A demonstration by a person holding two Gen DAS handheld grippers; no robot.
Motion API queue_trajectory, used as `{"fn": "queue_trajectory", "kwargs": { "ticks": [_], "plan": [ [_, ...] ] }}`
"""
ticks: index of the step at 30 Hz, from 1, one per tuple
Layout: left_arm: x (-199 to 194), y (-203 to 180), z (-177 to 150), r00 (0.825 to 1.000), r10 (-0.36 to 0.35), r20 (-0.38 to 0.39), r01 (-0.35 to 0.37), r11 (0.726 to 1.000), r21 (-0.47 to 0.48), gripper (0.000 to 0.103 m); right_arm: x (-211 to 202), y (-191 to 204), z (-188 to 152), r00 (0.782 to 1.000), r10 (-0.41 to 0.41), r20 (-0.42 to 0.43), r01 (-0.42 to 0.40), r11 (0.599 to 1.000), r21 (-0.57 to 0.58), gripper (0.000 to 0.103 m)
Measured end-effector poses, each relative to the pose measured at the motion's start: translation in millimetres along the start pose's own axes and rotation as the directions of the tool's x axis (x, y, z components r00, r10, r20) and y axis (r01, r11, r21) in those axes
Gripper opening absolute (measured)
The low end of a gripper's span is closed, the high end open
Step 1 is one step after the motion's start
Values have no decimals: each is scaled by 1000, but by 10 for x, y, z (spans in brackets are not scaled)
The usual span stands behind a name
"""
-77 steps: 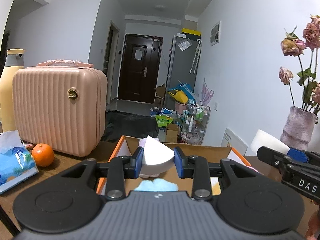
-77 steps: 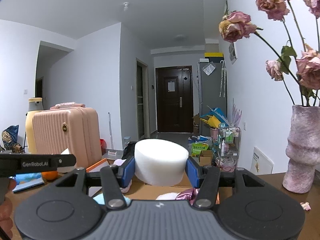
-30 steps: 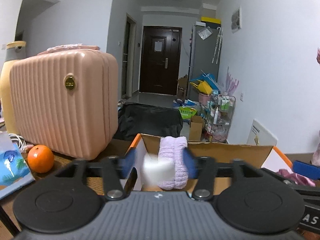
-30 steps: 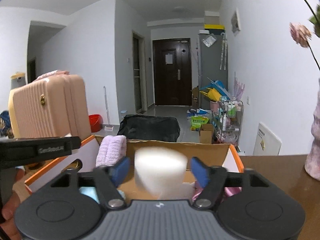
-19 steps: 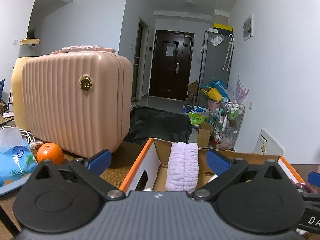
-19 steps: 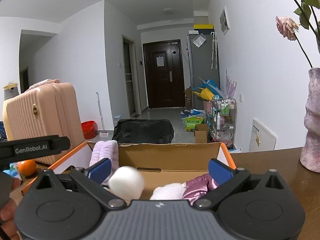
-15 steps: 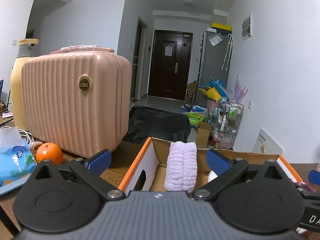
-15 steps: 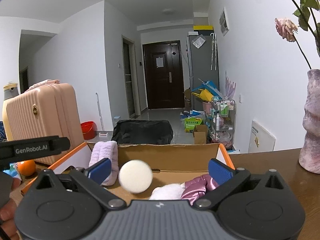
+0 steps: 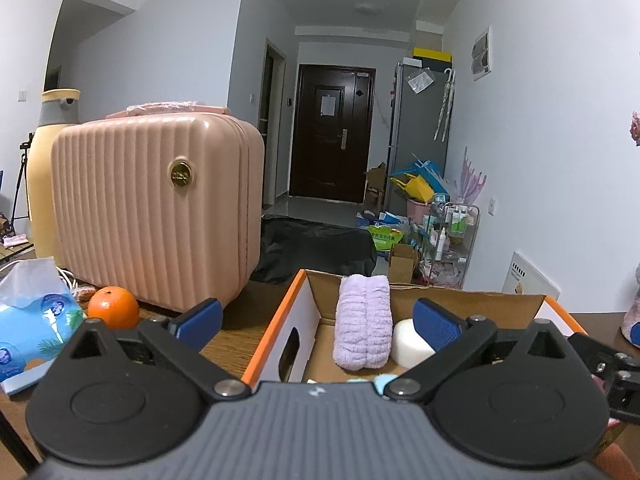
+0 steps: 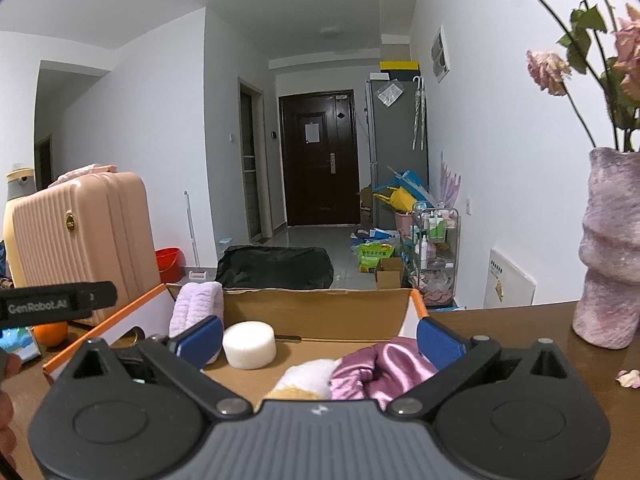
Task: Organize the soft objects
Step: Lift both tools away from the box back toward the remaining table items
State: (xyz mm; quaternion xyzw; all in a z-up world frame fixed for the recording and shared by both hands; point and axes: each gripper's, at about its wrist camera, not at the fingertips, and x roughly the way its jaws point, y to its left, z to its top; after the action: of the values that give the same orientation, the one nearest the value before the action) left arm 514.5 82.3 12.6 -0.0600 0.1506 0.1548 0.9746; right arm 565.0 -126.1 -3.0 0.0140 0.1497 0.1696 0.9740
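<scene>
Both hand-held grippers, left (image 9: 316,316) and right (image 10: 319,336), released, jaws just spread wide; white sponge (image 10: 249,345) lies in cardboard box (image 10: 316,312).

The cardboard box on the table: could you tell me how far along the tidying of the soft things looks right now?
Done: the cardboard box already holds a lilac towel, a white sponge, a shiny pink cloth and a white fluffy item.

In hand: nothing. The left gripper and right gripper have just been opening and stand wide and empty.

Left: no other loose soft item is visible.
</scene>
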Motion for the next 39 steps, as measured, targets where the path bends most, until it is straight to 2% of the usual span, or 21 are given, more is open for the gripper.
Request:
{"fn": "queue_trajectory", "kwargs": {
  "ticks": [9, 21, 39],
  "plan": [
    [-221, 91, -72, 1000, -2, -2, 2, 1000, 9, 103, -271, -90, -66, 1000, -16, 10, 16, 1000, 0, 103],
    [-546, 195, -196, 1000, -11, -19, 11, 1000, 20, 103, -600, -18, -194, 1000, -12, -1, 12, 999, -31, 103],
    [-1253, 341, -458, 999, -22, -39, 24, 999, 45, 103, -1312, 123, -458, 1000, -11, -9, 10, 998, -61, 103]
  ]
}}
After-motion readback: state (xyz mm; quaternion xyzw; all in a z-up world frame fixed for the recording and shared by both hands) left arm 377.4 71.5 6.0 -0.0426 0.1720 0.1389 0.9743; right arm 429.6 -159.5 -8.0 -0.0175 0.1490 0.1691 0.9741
